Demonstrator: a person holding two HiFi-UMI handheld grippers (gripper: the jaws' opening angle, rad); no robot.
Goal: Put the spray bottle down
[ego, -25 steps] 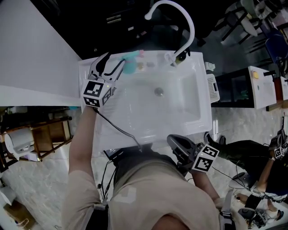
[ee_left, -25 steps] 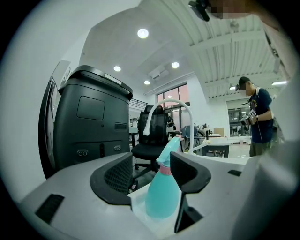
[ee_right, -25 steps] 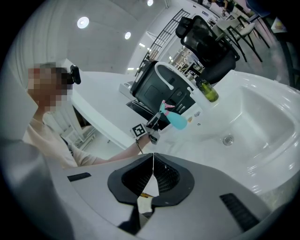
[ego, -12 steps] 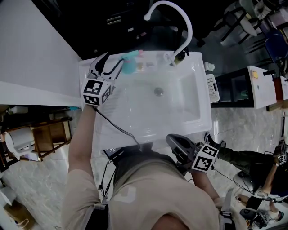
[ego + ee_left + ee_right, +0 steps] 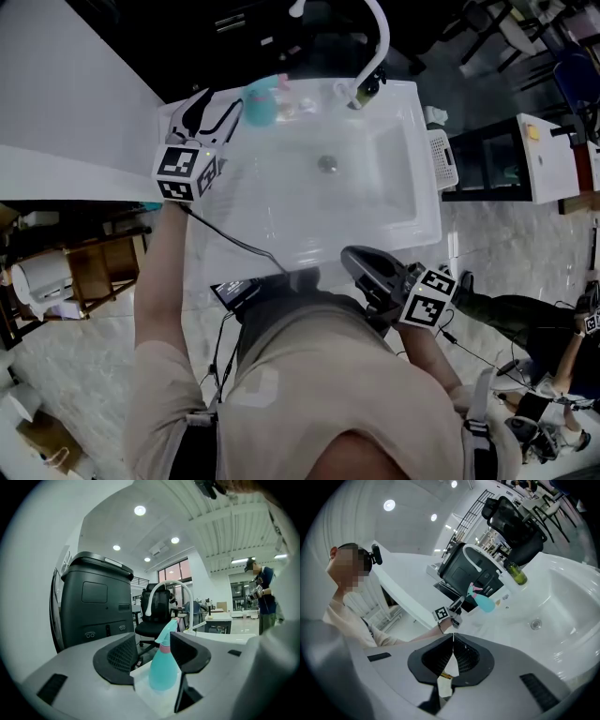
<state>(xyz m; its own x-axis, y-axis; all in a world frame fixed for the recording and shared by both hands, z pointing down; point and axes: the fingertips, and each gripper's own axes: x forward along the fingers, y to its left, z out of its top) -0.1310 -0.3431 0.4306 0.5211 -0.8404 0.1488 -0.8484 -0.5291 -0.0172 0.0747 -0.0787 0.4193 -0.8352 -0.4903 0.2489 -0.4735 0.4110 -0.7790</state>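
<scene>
Left gripper (image 5: 218, 107) wide open, holding nothing. Spray bottle (image 5: 261, 101) upright on the sink (image 5: 424, 234) back ledge, dead ahead of its gap. Right gripper (image 5: 453, 639) shut, empty, well apart. I'd back straight out.

A curved white faucet (image 5: 382, 37) arches over a white sink (image 5: 281, 220).

Left gripper (image 5: 219, 102) parted, right gripper (image 5: 352, 259) closed

- No word, brand or number is showing legibly anywhere.
- The cube (image 5: 183, 173) on the left tool (image 5: 217, 108) and the one on the right tool (image 5: 354, 262) are showing only black-and-white square patterns, no letters.
</scene>
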